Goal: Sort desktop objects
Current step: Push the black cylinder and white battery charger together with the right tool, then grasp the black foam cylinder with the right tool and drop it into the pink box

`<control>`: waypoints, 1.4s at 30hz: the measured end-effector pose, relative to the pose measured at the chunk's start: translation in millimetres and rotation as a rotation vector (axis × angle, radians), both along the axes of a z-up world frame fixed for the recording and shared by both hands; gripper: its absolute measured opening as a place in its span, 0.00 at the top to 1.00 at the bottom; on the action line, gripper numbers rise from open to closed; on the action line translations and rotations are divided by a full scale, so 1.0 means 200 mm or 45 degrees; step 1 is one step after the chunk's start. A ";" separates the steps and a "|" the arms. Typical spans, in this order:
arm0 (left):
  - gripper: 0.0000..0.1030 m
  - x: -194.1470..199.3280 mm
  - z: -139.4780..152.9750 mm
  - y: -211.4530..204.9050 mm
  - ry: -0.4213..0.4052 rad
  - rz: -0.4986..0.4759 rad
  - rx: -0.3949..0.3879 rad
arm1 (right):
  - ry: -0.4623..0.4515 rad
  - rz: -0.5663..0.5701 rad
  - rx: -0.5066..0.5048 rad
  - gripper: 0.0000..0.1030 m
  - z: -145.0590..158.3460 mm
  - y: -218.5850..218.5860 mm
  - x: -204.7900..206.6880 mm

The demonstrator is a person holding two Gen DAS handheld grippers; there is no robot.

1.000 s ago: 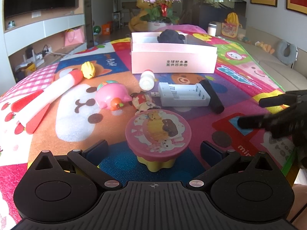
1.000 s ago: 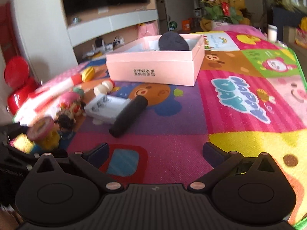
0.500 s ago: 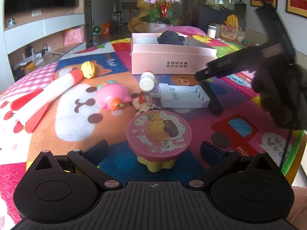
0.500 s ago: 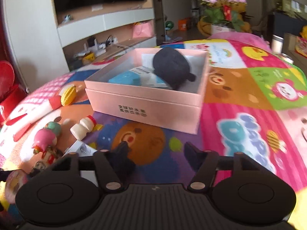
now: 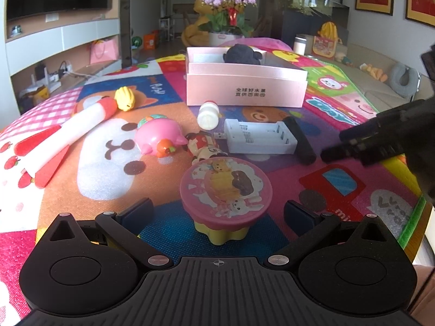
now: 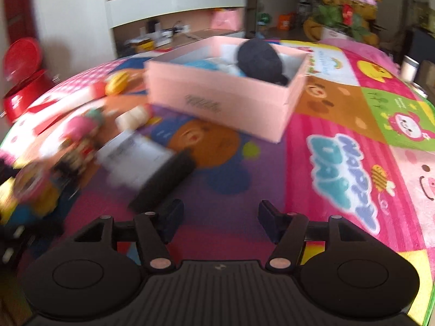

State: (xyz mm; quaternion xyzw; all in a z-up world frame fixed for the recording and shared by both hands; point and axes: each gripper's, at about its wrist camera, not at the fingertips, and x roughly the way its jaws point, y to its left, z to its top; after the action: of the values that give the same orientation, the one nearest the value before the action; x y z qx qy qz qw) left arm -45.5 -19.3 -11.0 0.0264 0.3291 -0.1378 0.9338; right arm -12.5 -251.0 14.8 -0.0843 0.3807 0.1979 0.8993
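Note:
My left gripper (image 5: pixel 217 214) is open, its fingers either side of a round pink-lidded yellow toy (image 5: pixel 225 190), not touching it. Beyond lie a white battery charger (image 5: pixel 259 137), a black cylinder (image 5: pixel 300 141), a small doll (image 5: pixel 202 146), a pink pig (image 5: pixel 159 135), a white bottle (image 5: pixel 208 114), a yellow toy (image 5: pixel 125 98) and a red-and-white rocket (image 5: pixel 65 138). The pink box (image 5: pixel 244 87) holds a black plush. My right gripper (image 6: pixel 217 217) is open and empty, hovering over the mat near the black cylinder (image 6: pixel 163 184); it shows at the right of the left wrist view (image 5: pixel 361 144). The right wrist view is blurred.
A colourful cartoon mat (image 5: pixel 334 179) covers the table; its green edge (image 5: pixel 410 225) runs close on the right. A flower pot (image 5: pixel 227 16) stands behind the box. A red bin (image 6: pixel 21 76) stands off the table at the left.
My right gripper pulled back from the pink box and came down toward the black cylinder, still open. My left gripper has not moved.

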 end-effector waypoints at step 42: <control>0.36 -0.06 0.07 -0.01 -0.089 0.031 -0.001 | -0.177 -0.176 0.020 0.28 0.08 0.15 -0.26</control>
State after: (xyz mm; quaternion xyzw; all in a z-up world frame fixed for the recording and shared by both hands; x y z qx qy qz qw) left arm -58.3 -20.8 2.7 0.0267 0.2965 -0.1255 0.9464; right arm -63.9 -221.9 31.4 -0.0645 0.3206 0.1320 0.9357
